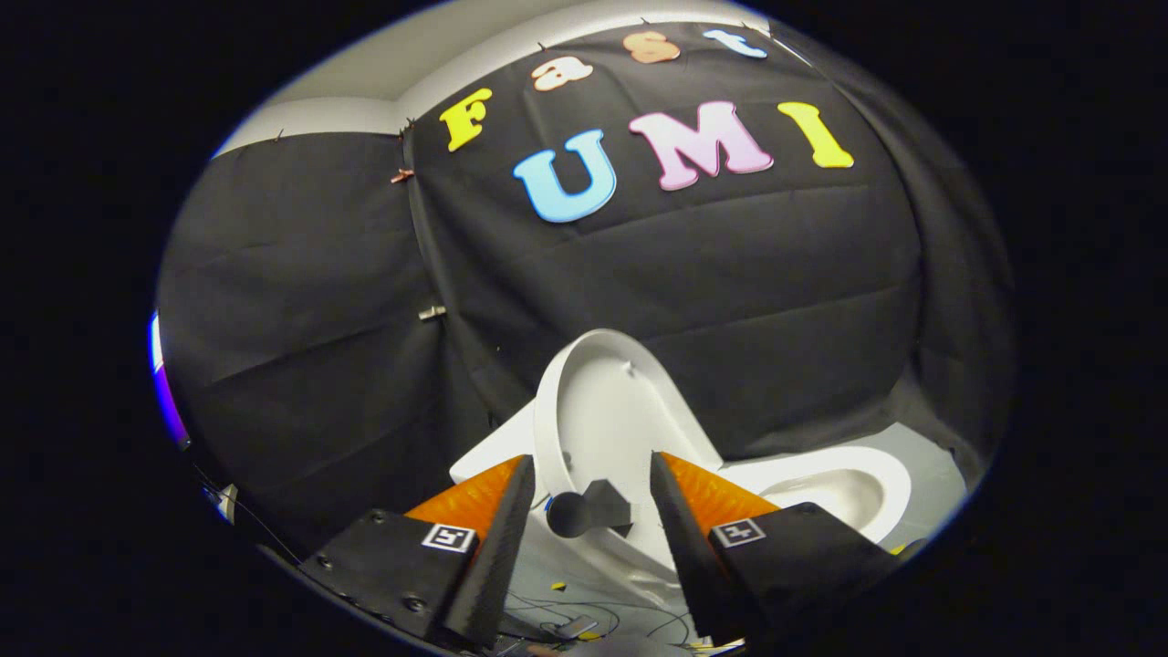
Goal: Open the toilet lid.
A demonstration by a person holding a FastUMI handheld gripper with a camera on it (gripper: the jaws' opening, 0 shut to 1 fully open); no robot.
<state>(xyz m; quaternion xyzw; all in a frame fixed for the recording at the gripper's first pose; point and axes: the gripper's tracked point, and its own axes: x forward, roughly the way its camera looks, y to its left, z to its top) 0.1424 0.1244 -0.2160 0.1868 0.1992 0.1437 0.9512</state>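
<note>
The white toilet lid point(607, 406) stands raised, its inner face turned toward me, just ahead of and between my fingertips. The seat and open bowl point(844, 484) extend to the right, beyond my right finger point(680, 520). My gripper point(591, 459) is open, with a wide gap between the fingers and nothing held. A dark round knob with a small block point(584, 513) shows in the gap, in front of the toilet's base; I cannot tell what it is fixed to. My left finger point(502, 520) covers part of the white cistern point(493, 447).
Black cloth point(319, 365) walls the booth behind and to the left of the toilet. Thin cables and small yellow scraps point(584, 620) lie on the grey floor below my fingers. More grey floor point(935, 465) shows past the bowl.
</note>
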